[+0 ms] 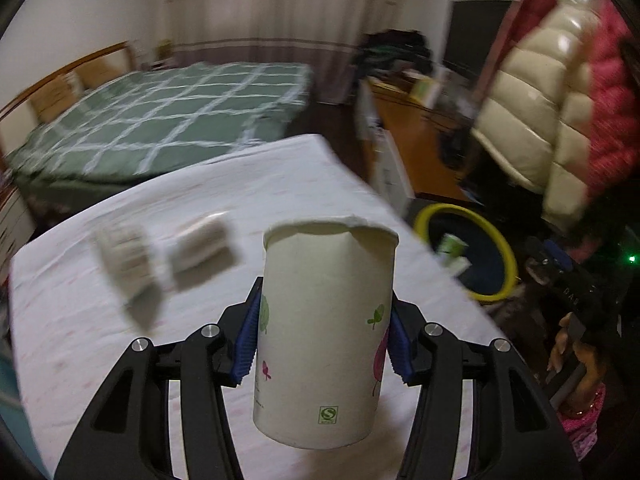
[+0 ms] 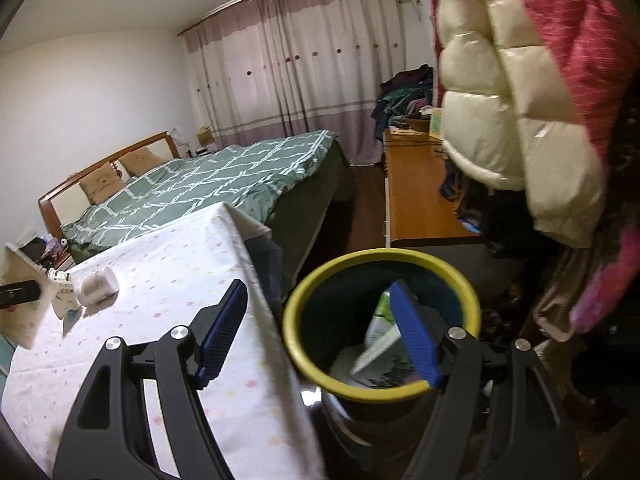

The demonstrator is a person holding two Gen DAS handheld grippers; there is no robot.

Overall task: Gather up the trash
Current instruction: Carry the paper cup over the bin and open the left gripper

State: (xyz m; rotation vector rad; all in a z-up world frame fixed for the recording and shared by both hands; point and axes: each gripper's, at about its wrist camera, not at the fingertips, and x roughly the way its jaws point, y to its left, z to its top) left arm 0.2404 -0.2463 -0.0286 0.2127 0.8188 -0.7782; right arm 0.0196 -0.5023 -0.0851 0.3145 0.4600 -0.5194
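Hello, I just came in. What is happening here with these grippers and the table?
A person is clearing trash from a cloth-covered table. The left gripper is shut on a white paper cup, lifted off the table. The right gripper is open and empty above a yellow-rimmed bin that already has trash inside. Two small items lie on the table.

White paper cup (image 1: 326, 336), green and pink prints, rim dented, upright, clamped at mid-height above table. Yellow-rimmed dark bin (image 2: 382, 258) on floor at cup's 2 o'clock, holding green-white carton (image 2: 380, 322) and white scraps.
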